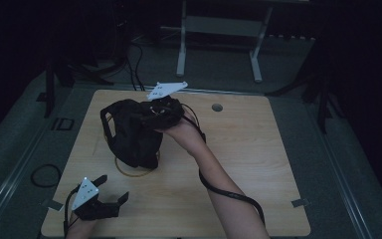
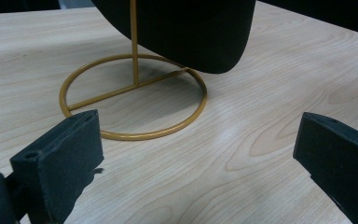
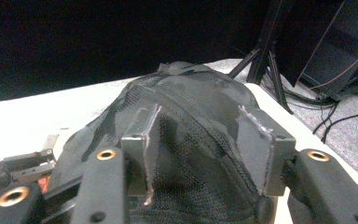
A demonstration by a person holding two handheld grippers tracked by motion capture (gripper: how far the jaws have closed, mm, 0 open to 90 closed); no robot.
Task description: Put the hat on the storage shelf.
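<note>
Now half-open right gripper (image 1: pixel 163 110) over black mesh cap (image 1: pixel 132 132), fabric bunched between its jaws but pads seemingly not pressing, presumably to leave it draped on gold wire ring-base stand (image 2: pixel 134 95) beneath; wide-open, empty left gripper (image 1: pixel 110 193) waiting nearby.

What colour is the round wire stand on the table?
Golden yellow; the wire stand shows best in the left gripper view.
</note>
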